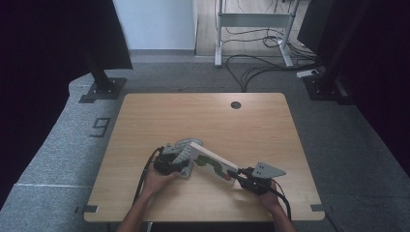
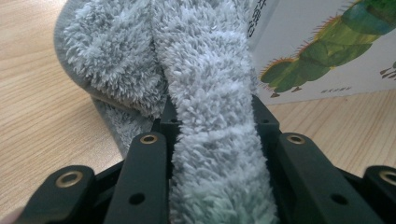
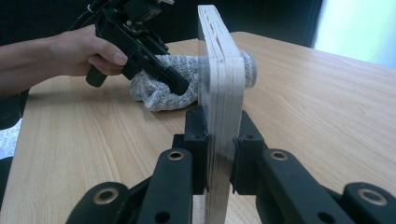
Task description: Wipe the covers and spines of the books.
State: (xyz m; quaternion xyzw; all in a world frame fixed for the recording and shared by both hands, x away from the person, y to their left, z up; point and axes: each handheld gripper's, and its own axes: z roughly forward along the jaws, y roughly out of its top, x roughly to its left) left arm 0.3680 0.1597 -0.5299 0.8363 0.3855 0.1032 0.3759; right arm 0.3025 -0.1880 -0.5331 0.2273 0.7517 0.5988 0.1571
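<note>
Book (image 2: 327,51) cover cut off

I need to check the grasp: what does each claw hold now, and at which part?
The left claw clamps a fold of the fluffy grey cloth. The right claw clamps the board book by its near edge, keeping it upright.

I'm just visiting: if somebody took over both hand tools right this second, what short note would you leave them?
Left gripper: shut on the fluffy grey cloth, low over the table.
Right gripper: shut on the picture book, gripping its edge so it stands on end.
Cloth lies bunched against the book's far end.
Done: both things gripped and brought together.
Left: probably wiping the book's cover with the cloth; keep both grips firm.
</note>
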